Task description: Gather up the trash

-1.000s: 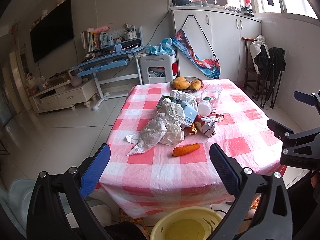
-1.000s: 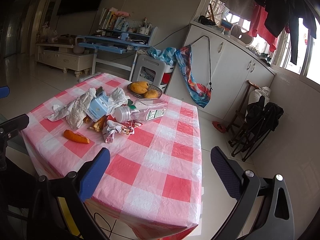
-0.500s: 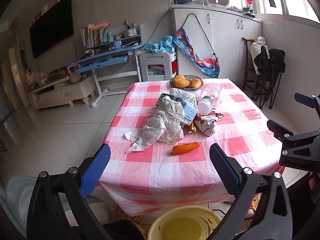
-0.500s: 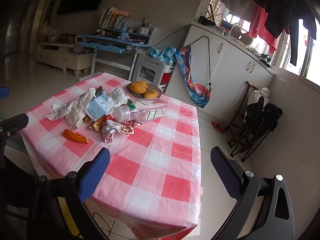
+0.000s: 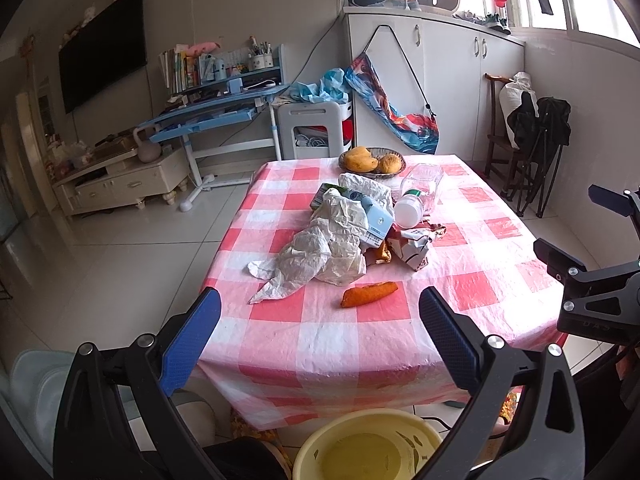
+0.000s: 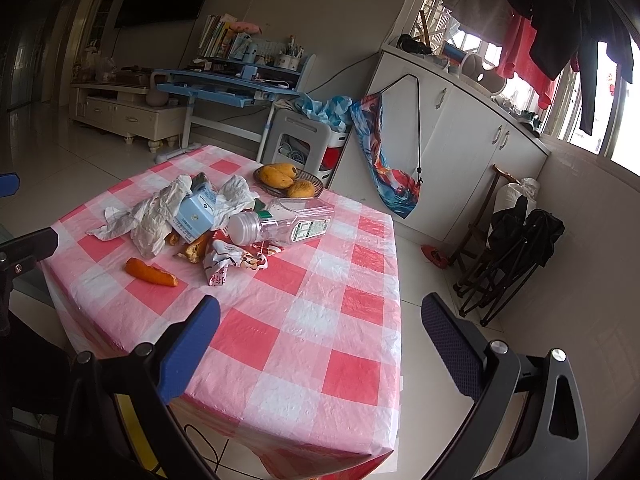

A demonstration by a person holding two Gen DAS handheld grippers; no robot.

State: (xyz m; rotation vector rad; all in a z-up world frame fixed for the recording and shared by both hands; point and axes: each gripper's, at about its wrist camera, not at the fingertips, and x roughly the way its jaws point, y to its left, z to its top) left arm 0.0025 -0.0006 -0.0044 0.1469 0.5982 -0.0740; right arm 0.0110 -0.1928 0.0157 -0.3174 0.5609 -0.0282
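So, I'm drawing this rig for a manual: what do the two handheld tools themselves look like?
Both look alike. The left tool and the right tool each have two black, angular fingers joined with silver screws, and each finger carries a flat blue textured pad on its inner face. No cables, sleeves or hands show, and no marking is legible.

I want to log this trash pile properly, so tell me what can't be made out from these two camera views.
- Yellow bin: left wrist view, cut off by the bottom edge and the gripper frame.
- Light blue carton: both views, print too small to read; crumpled white plastic bag hides one end.
- Orange scraps: mostly tucked under the carton and bag, so what they are is unclear.
- Green packet: left wrist view, mostly buried.
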